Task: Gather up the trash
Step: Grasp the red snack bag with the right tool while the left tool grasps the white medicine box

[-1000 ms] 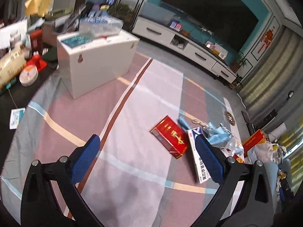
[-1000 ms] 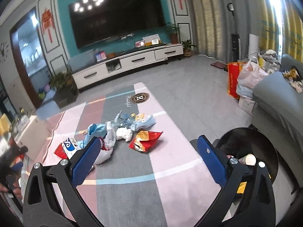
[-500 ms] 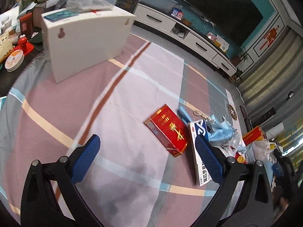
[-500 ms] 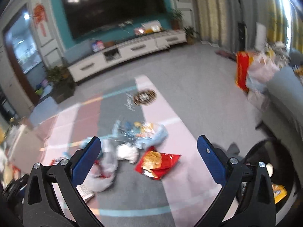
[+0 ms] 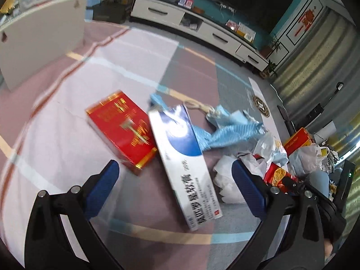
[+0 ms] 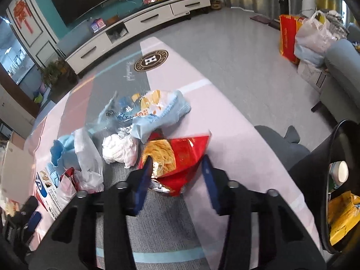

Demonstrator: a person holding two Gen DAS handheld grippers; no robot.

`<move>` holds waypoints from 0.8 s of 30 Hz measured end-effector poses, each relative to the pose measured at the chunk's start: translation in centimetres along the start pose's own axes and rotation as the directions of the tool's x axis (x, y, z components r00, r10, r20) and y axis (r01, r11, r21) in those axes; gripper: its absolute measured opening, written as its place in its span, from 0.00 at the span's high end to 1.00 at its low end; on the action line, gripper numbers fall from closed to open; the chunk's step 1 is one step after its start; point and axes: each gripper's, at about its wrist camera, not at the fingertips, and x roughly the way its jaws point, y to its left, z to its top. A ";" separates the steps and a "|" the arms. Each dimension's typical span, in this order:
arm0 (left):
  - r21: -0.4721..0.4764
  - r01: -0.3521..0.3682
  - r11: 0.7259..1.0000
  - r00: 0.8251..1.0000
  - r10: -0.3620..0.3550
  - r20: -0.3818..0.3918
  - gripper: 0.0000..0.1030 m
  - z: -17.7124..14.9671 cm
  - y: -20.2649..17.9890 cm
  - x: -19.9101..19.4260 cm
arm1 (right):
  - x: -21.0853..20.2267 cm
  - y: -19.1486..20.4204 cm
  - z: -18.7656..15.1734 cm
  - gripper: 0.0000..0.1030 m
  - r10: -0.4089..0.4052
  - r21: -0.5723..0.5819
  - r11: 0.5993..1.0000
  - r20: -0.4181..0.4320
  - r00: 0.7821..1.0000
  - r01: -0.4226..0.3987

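Right tool: the right tool (image 6: 177,175) has dropped low over the rug (image 6: 225,117) from a wide-open approach a second ago, and its jaws are closing around the near end of the red snack bag (image 6: 180,155); the pads do not yet look pressed on the foil.
Left tool: the left tool (image 5: 175,191) has also swept down, jaws spread wide, gripping nothing; the white and blue box (image 5: 182,157) now lies between its fingers, with the red box (image 5: 121,130) touching that box on the far-left side.
Trash heap: beside the red snack bag lie a crumpled white tissue (image 6: 120,149), a pale blue chip bag (image 6: 157,110) just behind it, and a clear plastic bag (image 6: 86,157) further left.
Bin: a black bin (image 6: 337,180) stands to the right of the red snack bag, already holding wrappers.
What it means: collection looks under way, with the first pick about to be secured.
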 end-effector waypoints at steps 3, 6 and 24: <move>0.019 -0.032 0.999 0.999 0.032 0.003 0.03 -0.6 -0.6 1.1 | 0.1 -0.6 0.0 0.75 -0.002 0.017 1.000 -0.004 1.000 0.002; 0.046 -0.061 0.997 0.998 0.060 0.004 0.04 -1.1 -1.0 1.7 | 0.1 -0.9 0.1 0.84 0.007 0.019 1.000 -0.006 1.000 -0.007; 0.076 -0.045 0.996 0.998 0.043 0.036 0.67 -1.8 -0.9 0.3 | -3.0 -0.7 0.4 0.88 -0.020 -0.019 1.000 0.093 0.995 0.022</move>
